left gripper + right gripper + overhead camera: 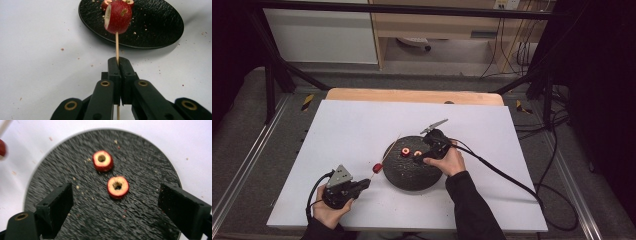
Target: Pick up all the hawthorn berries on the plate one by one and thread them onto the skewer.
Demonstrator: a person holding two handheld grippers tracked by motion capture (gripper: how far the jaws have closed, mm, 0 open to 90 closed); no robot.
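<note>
My left gripper (367, 183) is low over the white table near its front left, shut on a thin wooden skewer (117, 47). A red fruit piece (118, 17) with a pale cut face is threaded on the skewer, beside the left edge of a black plate (412, 175). On the plate lie two red rings with pale, hollow centres, one (102, 160) farther off and one (118, 187) nearer. My right gripper (426, 156) hovers over them, open, its pads (58, 202) wide on either side of the nearer ring and not touching it.
A white sheet (362, 125) covers the table, with a wooden edge (412, 95) at the back. Crumbs dot the plate and the sheet around it. The right gripper's black cable (502, 172) trails across the table's right side.
</note>
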